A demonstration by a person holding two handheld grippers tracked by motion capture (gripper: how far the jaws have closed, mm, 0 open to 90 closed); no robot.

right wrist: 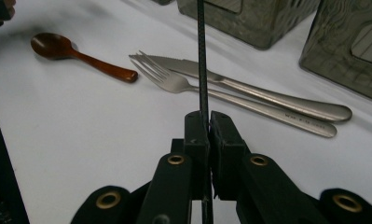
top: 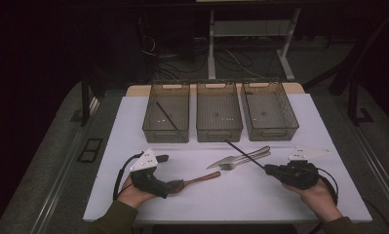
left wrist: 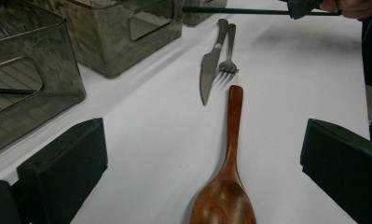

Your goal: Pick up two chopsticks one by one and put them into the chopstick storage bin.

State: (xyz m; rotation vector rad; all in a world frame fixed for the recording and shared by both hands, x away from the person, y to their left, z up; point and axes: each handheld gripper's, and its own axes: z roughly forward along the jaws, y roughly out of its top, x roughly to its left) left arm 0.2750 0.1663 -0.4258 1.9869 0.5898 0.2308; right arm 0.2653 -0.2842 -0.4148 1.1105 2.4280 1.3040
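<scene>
Spanning the white table [top: 133, 126], three smoky translucent plastic bins [top: 219, 117] line the far edge; left gripper [top: 164, 181] stands spread astride the brown wooden spoon [left wrist: 228, 177], handle pointing away; right gripper [right wrist: 208, 122] pinches a thin black chopstick [right wrist: 201, 56], aimed binward.

In the left gripper view the spoon [left wrist: 228, 186] is cut off at the bottom edge, so the near part of its bowl between the jaws is unseen. In the high view that bowl hides under the left gripper [top: 168, 186]. The chopstick [right wrist: 202, 60] runs off the top of the right gripper view beyond the right gripper [right wrist: 208, 120]; its far tip is out of frame. Farther out, the bins [right wrist: 347, 42] are cropped. The engraving on the fork [right wrist: 249, 100] handle is too small to read.
</scene>
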